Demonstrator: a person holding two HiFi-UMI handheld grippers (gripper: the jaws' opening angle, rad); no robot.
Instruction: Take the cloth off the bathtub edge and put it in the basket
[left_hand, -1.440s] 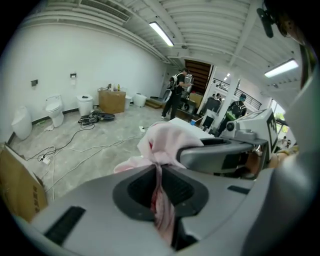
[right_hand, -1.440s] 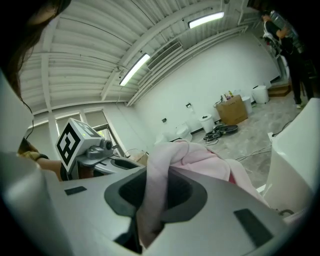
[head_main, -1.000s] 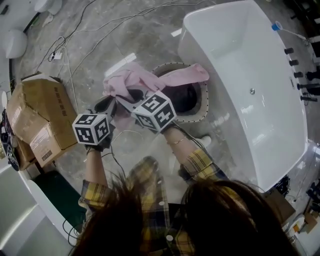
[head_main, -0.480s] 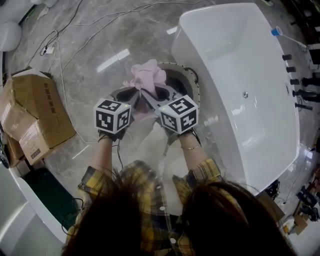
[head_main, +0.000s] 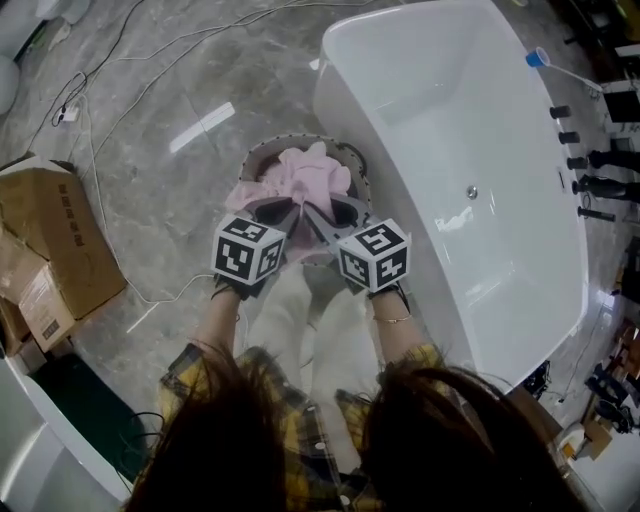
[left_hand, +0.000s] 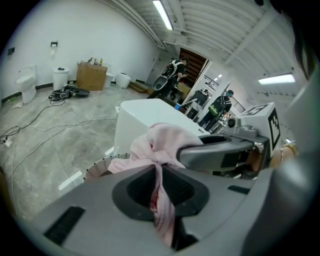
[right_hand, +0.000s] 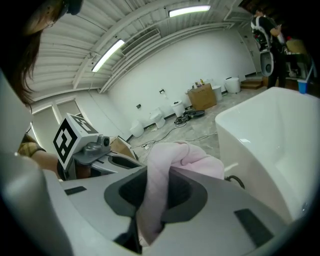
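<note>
- Pink cloth (head_main: 305, 175) was bunched up over mouth of basket (head_main: 252, 155), well off bathtub (head_main: 450, 120).
- One second before, cloth hung spread out, partly past basket rim at 10 o'clock side. Both grippers then brought it over middle.
- Left gripper (head_main: 280, 212) was pinched tight on thin cloth fold.
- Right gripper (head_main: 330, 212) was clamped on thicker fold.
- Grippers sat side by side at 6 o'clock of basket; bathtub at 3 o'clock.
- Cloth not let go yet.
- Guess: task nearly done; only letting go was left, so cloth drops in.
</note>
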